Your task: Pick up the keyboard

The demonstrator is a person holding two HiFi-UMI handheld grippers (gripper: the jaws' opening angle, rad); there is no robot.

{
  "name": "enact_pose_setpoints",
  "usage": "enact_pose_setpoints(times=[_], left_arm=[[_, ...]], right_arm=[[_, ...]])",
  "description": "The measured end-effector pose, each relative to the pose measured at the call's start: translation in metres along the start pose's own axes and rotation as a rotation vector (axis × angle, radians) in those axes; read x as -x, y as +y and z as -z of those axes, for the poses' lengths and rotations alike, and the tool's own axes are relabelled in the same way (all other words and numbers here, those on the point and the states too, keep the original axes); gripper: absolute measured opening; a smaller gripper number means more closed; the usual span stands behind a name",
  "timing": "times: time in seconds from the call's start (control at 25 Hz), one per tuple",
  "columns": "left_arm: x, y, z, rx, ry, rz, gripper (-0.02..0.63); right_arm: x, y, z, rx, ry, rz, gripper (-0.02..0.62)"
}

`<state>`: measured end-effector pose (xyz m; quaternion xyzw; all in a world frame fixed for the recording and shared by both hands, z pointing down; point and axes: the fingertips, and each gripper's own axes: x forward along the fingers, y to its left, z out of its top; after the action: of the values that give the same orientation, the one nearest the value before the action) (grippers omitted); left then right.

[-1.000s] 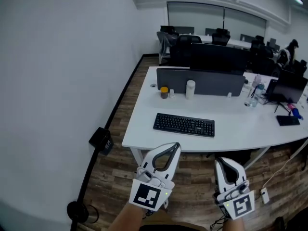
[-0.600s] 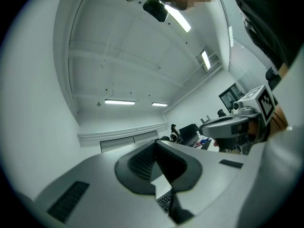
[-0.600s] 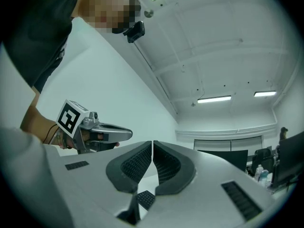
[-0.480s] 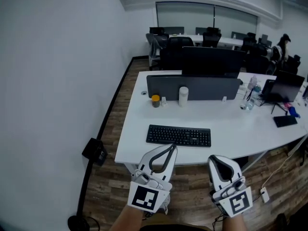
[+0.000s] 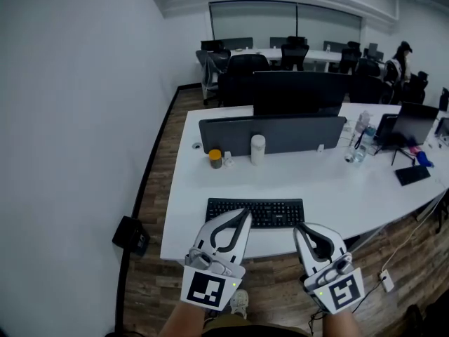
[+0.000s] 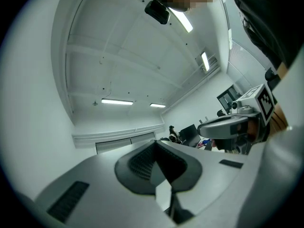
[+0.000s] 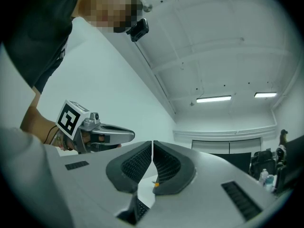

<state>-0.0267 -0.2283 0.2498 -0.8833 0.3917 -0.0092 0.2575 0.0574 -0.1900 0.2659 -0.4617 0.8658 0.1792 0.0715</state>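
A black keyboard (image 5: 257,211) lies near the front edge of the white desk (image 5: 309,181) in the head view. My left gripper (image 5: 245,213) is shut and empty, its tips over the keyboard's left part as seen from above. The right gripper (image 5: 297,227), also shut and empty, hovers at the keyboard's right front corner. In the left gripper view the left gripper (image 6: 155,143) points upward at the ceiling, pads together. The right gripper (image 7: 152,143) likewise shows closed pads; a sliver of keyboard (image 7: 137,207) shows below them. Whether either touches the keyboard I cannot tell.
Behind the keyboard stand a grey divider panel (image 5: 272,133), a white cylinder (image 5: 257,149) and a small orange-lidded jar (image 5: 215,159). Bottles (image 5: 358,140), a tablet (image 5: 412,175) and a laptop sit at the desk's right. Office chairs and a person are at the back. A black box (image 5: 131,234) lies on the floor left.
Both grippers have advanced toward the desk; the keyboard now sits right at their tips, where earlier a stretch of floor and desk edge separated them. Both stayed shut.
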Motion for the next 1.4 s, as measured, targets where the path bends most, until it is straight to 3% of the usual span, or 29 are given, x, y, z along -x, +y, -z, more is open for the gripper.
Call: enact_pose_setpoints(times=[0.72,1.4], left_arm=[[-0.068,0.094,0.060,0.029,-0.033,0.038,0.009],[-0.102,0.126,0.103,0.059,-0.037,0.093,0.009]], right_arm=[[-0.103,-0.039,0.041,0.015,0.043,0.065,0.035],[-0.155,-0.057,0.072,0.029,0.068,0.108,0.035]])
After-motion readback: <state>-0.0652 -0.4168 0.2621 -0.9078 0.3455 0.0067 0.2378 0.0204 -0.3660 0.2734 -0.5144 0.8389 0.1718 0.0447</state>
